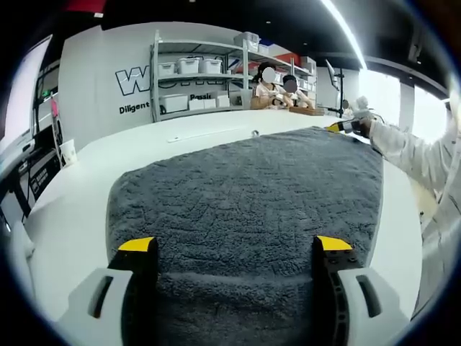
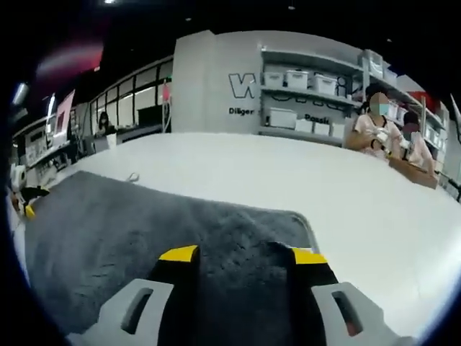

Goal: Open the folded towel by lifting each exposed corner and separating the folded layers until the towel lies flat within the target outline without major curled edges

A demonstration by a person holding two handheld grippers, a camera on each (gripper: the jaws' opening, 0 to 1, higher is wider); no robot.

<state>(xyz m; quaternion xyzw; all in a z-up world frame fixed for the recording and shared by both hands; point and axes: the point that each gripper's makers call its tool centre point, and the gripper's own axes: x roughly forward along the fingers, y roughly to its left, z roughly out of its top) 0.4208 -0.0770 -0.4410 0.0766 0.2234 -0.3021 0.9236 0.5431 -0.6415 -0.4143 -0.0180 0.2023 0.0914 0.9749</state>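
We've got the white bench [image 1: 216, 137] stretching wide under everything, and spread across it is the dark grey towel [image 1: 245, 194], lying mostly flat with its fuzzy pile facing up; in the right gripper view the same towel [image 2: 144, 231] runs off to the left, and a thin edge line shows on the bench just past its far corner. Behind the bench stands a pale wall with dark lettering and a metal shelf rack [image 1: 202, 76] stacked with white bins, and two people sit at a far table beside it. On the right of the left gripper view we see a white sleeve [image 1: 414, 155] reaching in toward the towel's far right corner. Now to our left tool [image 1: 238, 249]: its two yellow-tipped jaws stand wide apart over the near edge of the towel, with a thicker band of towel running between them, nothing pinched, so it is released. Our right tool [image 2: 241, 254] has its jaws spread as well, the grey pile showing in the gap between them near the towel's corner; it sits low over the cloth, but we cannot tell whether the tips touch it, and the cloth is not gripped. That same tool shows small at the towel's far right corner in the left gripper view, yellow tip against the cloth.
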